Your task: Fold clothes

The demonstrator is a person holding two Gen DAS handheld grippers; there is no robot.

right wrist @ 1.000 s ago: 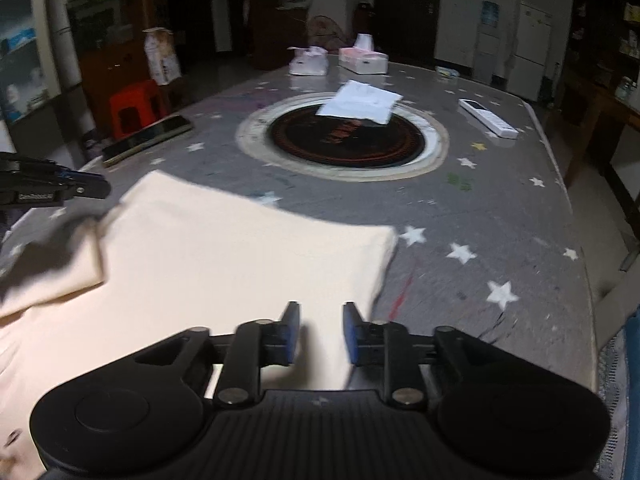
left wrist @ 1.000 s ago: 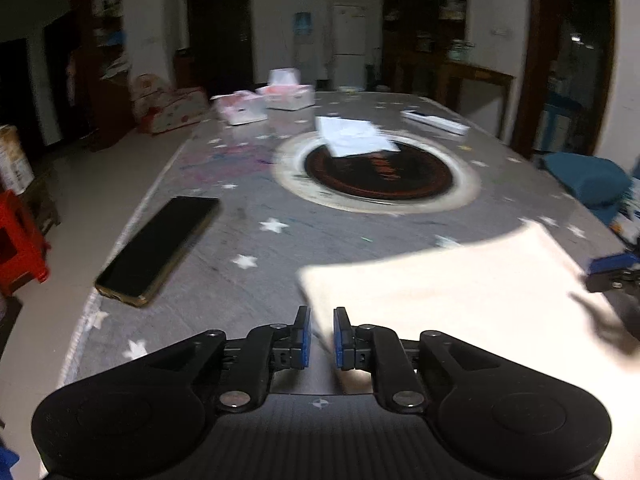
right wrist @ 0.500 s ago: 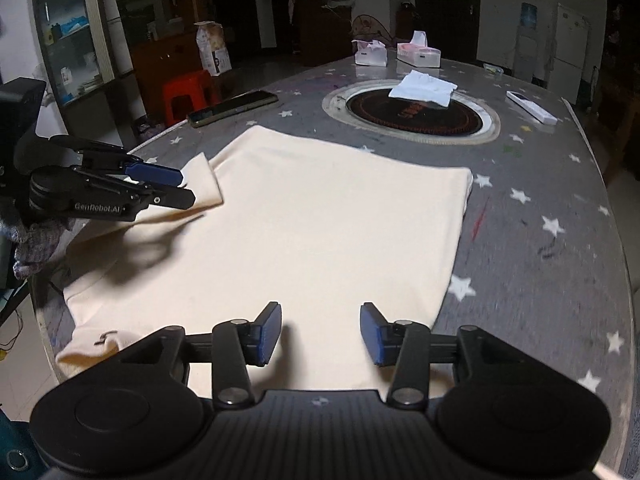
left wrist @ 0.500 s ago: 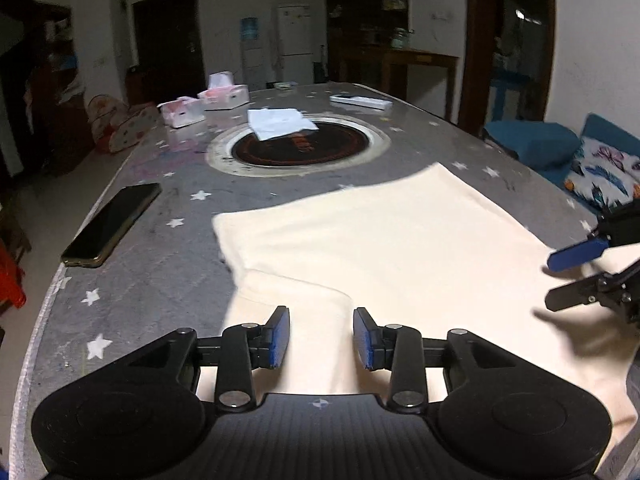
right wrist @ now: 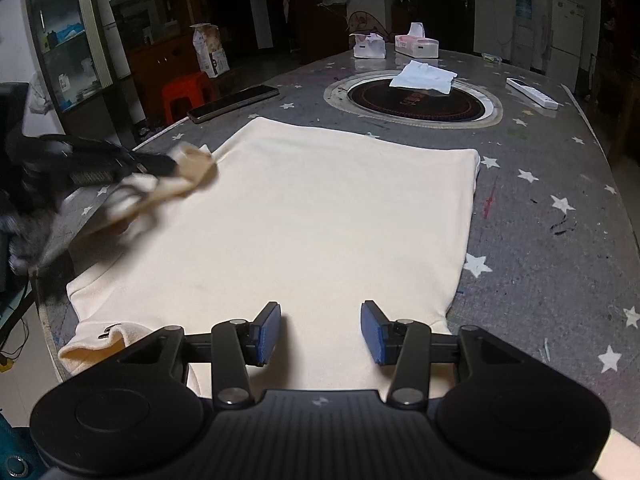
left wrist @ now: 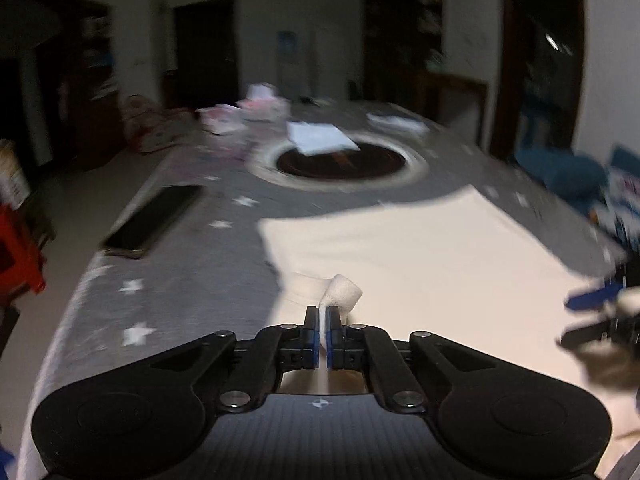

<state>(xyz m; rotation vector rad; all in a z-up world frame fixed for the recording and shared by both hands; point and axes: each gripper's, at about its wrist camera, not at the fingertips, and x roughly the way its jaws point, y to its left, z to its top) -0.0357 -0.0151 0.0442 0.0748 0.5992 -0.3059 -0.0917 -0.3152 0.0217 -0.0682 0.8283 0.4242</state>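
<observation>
While the left side: the left gripper point(left wrist: 323, 322), low centre of the left wrist view, is clamped on a bunched sleeve point(left wrist: 340, 294) of the cream garment point(left wrist: 420, 256); half a second ago its jaws stood apart over flat cloth, and they have just been closing onto it.
Sleeve: a small rolled tuft of it stands up just past the blue pads point(left wrist: 316, 334), lifted off the table where before it lay flat.
Left wrist view: blurred with motion; the garment's far corner now sits lower and more central than in the earlier frame.
Right gripper point(right wrist: 320, 332): at the bottom of its own view, moderately open, nothing between the pads; they hang over the near edge of the garment point(right wrist: 320, 216). A second ago the gap was narrower; since half a second ago it is much the same.
Garment: spread flat across the middle of the star-print tablecloth point(right wrist: 540, 200), its left sleeve crumpled in the left gripper point(right wrist: 172, 164) at mid-left of the right wrist view, drawn in over the body.
Phone point(right wrist: 234, 103): upper left, beyond the garment, unmoved.
Round hotplate point(right wrist: 416, 100): upper centre, a white tissue point(right wrist: 424, 77) lying on its far rim as before.
Tissue boxes point(right wrist: 416, 42): far end of the table.
Power strip point(right wrist: 532, 93): upper right.
</observation>
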